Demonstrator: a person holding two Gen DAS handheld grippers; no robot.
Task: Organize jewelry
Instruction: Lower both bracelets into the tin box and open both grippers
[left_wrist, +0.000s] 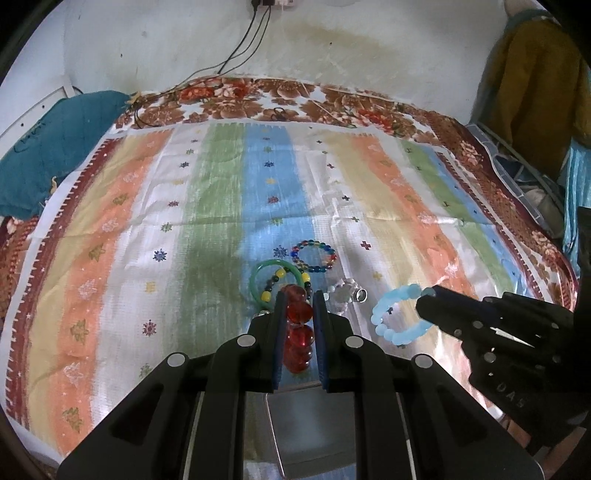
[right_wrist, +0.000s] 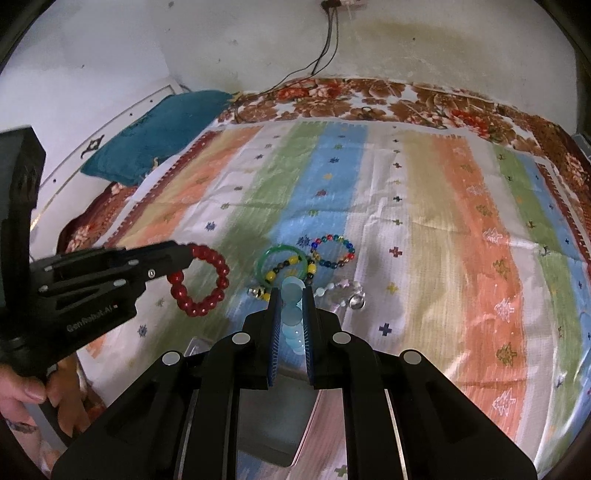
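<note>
My left gripper (left_wrist: 298, 297) is shut on a red bead bracelet (left_wrist: 299, 334) and holds it above the striped cloth; it shows as a ring in the right wrist view (right_wrist: 201, 280). My right gripper (right_wrist: 291, 291) is shut on a light blue bead bracelet (right_wrist: 292, 317), which also shows in the left wrist view (left_wrist: 391, 314). On the cloth lie a green bangle (left_wrist: 258, 275), a black and yellow bead bracelet (left_wrist: 275, 282), a multicoloured bead bracelet (left_wrist: 314, 254) and a pale clear bead bracelet with a ring (left_wrist: 345, 293).
The striped cloth (left_wrist: 184, 229) covers a bed with a floral sheet (left_wrist: 295, 99). A teal pillow (left_wrist: 55, 147) lies at the far left. Cables (left_wrist: 243, 44) hang down the wall. Clothes (left_wrist: 535, 92) hang at the right.
</note>
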